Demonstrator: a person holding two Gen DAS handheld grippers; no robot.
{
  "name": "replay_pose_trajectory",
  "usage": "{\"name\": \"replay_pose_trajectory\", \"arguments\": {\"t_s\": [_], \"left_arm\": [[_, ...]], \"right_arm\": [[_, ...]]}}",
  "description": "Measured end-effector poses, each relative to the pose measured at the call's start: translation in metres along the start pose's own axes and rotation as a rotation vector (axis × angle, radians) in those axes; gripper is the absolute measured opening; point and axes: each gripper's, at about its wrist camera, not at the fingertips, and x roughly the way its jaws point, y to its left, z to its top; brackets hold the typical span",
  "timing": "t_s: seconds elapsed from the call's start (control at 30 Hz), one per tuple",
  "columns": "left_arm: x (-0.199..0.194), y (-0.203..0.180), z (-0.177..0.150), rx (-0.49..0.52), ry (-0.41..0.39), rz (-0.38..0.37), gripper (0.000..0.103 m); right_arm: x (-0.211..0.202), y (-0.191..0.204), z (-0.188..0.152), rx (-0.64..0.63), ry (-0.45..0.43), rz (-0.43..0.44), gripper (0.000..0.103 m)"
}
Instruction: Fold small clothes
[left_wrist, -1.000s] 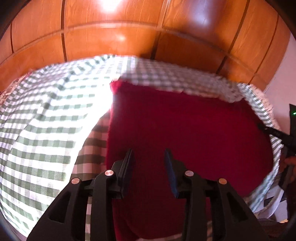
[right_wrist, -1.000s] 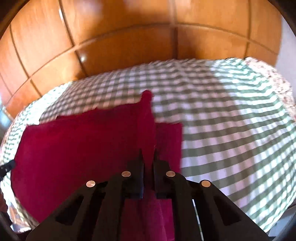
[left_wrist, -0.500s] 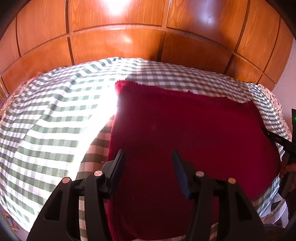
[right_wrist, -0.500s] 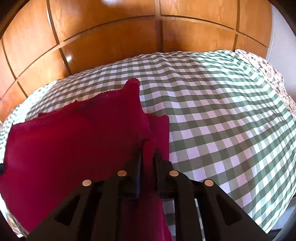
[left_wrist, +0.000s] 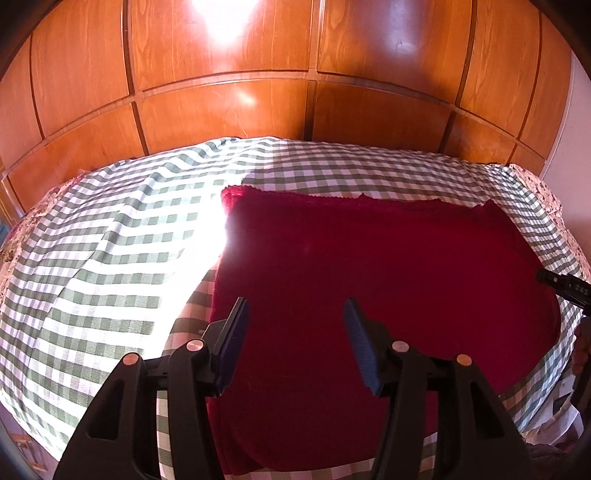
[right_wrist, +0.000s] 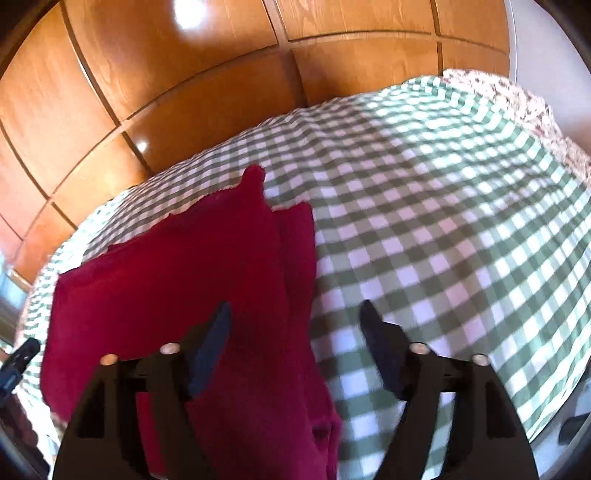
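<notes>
A dark red knitted garment (left_wrist: 369, 280) lies folded flat on a green-and-white checked cloth (left_wrist: 110, 258). My left gripper (left_wrist: 295, 321) hangs open just above the garment's near left part, with nothing between its fingers. In the right wrist view the red garment (right_wrist: 184, 280) fills the left half, its right edge layered in a narrow strip. My right gripper (right_wrist: 295, 321) is above that edge; its jaws are opening and the pads no longer touch the fabric. One tip of the right gripper (left_wrist: 561, 284) shows at the left wrist view's far right edge.
Polished wooden panels (left_wrist: 295, 92) rise behind the checked cloth. A flowered cover (right_wrist: 517, 99) shows under the cloth's far right corner. A bright sun patch (left_wrist: 207, 236) lies left of the garment. Bare checked cloth (right_wrist: 443, 240) spreads to the garment's right.
My right gripper has let go of the garment's right edge and opened wide; that edge has dropped flat. My left gripper opened wider and drew back a little upward.
</notes>
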Motion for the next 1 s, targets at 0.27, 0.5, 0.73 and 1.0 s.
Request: {"name": "replay_pose_trajectory", "arguments": {"t_s": [0.27,0.5,0.73,1.0], "left_arm": [[0.032,-0.008,-0.010,0.003,0.095,0.016,0.056],[0.012,-0.028,0.001,0.008,0.051,-0.091,0.054],[0.036,-0.079,0.005,0.080,0.131,-0.199,0.054],[0.049,-0.094,0.003,0.117,0.138,-0.152,0.059]], "right_arm": [[0.006,-0.020,-0.024,0.056,0.105,0.133,0.084],[0.005,-0.033,-0.035,0.129,0.112,0.275,0.084],[0.008,-0.024,-0.039,0.123,0.141,0.394,0.081],[0.013,-0.030,-0.042,0.163,0.121,0.416,0.055]]}}
